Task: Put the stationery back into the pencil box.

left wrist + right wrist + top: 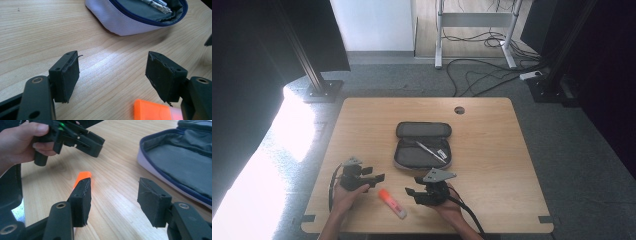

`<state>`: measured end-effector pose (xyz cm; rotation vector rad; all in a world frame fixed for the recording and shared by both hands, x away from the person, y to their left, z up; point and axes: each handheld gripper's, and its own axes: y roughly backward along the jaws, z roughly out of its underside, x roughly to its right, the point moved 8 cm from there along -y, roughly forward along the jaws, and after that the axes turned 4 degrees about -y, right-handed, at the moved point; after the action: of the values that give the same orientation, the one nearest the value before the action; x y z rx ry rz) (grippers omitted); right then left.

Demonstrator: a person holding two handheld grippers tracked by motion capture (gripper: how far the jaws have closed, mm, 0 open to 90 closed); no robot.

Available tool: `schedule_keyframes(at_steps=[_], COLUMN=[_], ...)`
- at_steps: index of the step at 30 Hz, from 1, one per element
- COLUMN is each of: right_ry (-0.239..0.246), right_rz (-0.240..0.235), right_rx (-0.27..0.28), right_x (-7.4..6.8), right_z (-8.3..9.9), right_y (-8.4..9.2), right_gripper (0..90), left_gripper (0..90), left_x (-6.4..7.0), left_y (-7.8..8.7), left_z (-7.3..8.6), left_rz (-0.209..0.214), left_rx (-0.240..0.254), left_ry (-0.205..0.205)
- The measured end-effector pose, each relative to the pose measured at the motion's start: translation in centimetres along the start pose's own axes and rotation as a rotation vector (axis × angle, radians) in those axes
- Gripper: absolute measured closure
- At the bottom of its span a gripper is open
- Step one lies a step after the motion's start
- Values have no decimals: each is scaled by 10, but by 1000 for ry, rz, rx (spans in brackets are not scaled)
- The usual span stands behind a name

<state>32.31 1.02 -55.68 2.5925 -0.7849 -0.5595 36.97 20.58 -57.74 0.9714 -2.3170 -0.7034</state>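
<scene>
Between the two grippers, flat on the wooden table [492, 150]: orange-capped marker [392, 203], long axis running from upper left to lower right in the high view, orange cap toward the left gripper [374, 178], pale barrel toward the person. Nearer the right gripper [411, 193], just off its left jaw, cap peeking past that jaw in the right gripper view [82, 176]. Both grippers open, nothing between the pads; left jaws wide, right jaws about half spread. Beyond both tools: open pencil case [422, 145], pens inside. Likely next: right gripper turning square across the barrel.
</scene>
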Motion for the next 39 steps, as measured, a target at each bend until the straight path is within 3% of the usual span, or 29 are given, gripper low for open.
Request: schedule_keyframes(at_steps=[27,39], right_ry=[11,54], right_rz=[-69,-54], right_rx=[-62,-110], right_x=[-34,-47], right_z=[11,21], right_y=[-22,-34], right_gripper=[441,451], left_gripper=[276,276], left_x=[-2,-2], left_y=[1,2], left_z=[0,0], left_rz=[-5,-4], left_rx=[8,9], left_ry=[6,7])
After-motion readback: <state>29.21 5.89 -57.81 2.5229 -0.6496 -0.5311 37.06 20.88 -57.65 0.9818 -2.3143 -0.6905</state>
